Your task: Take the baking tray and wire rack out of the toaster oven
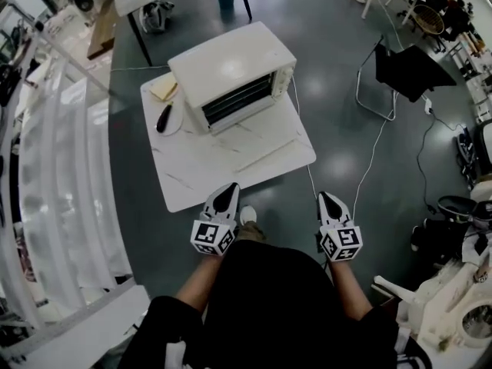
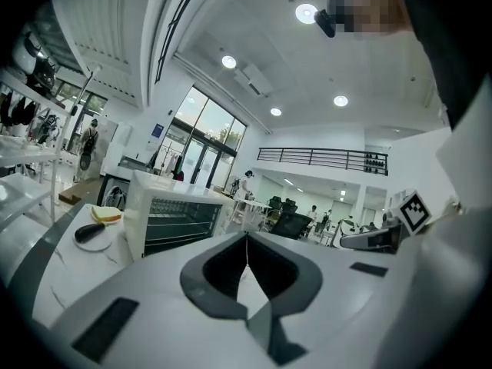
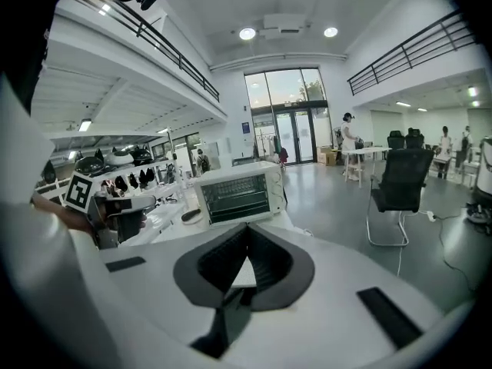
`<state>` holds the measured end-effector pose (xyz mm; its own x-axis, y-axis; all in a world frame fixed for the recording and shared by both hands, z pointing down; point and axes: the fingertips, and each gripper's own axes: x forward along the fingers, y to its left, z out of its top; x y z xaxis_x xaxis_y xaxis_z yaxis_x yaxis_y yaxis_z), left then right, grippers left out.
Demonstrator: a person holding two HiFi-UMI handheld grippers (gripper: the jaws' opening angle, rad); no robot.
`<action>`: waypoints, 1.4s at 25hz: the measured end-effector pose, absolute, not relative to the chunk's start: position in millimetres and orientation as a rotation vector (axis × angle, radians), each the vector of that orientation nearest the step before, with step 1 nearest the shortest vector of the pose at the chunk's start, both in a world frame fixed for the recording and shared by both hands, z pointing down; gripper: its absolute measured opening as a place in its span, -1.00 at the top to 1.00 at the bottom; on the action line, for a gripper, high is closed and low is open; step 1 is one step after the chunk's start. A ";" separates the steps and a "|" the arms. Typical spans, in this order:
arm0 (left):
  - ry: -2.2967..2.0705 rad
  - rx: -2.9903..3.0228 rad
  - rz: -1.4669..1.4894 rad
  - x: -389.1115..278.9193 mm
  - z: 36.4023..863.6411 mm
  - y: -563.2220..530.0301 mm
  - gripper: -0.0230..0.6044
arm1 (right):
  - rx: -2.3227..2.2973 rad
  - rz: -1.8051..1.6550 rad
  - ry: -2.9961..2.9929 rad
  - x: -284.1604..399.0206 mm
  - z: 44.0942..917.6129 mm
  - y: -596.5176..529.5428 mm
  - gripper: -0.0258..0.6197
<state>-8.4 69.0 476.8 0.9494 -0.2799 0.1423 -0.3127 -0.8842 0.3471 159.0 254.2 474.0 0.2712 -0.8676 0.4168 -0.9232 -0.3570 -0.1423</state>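
Note:
A white toaster oven (image 1: 232, 74) stands on a white table (image 1: 192, 175), its glass door shut and dark, so the tray and rack inside are hidden. It also shows ahead in the left gripper view as the toaster oven (image 2: 173, 214) and in the right gripper view as the toaster oven (image 3: 237, 192). My left gripper (image 1: 227, 193) is shut and empty, just short of the table's near edge. My right gripper (image 1: 329, 200) is shut and empty too, over the floor to the right of the table. Both point toward the oven.
A plate with a black utensil (image 1: 164, 118) and a yellow sponge (image 1: 164, 88) lie left of the oven. The oven's white cord (image 1: 367, 171) trails across the floor at right. A black chair (image 1: 407, 71) stands further right. Shelving (image 1: 54, 167) runs along the left.

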 end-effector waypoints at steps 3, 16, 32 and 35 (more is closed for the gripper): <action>-0.443 2.739 0.115 1.6 470.7 40.5 0.86 | 2.364 0.600 -1.743 165.3 463.4 210.2 0.85; -0.593 2.715 0.101 37.5 473.6 -16.8 0.86 | 2.259 0.533 -1.860 208.2 458.7 101.9 0.85; -1.050 2.266 0.013 112.0 545.5 -79.9 0.86 | 1.966 0.854 -2.181 313.6 532.2 -14.6 0.85; -1.082 2.202 0.005 126.2 565.5 -94.2 0.86 | 1.848 0.881 -2.220 309.3 550.8 -30.8 0.85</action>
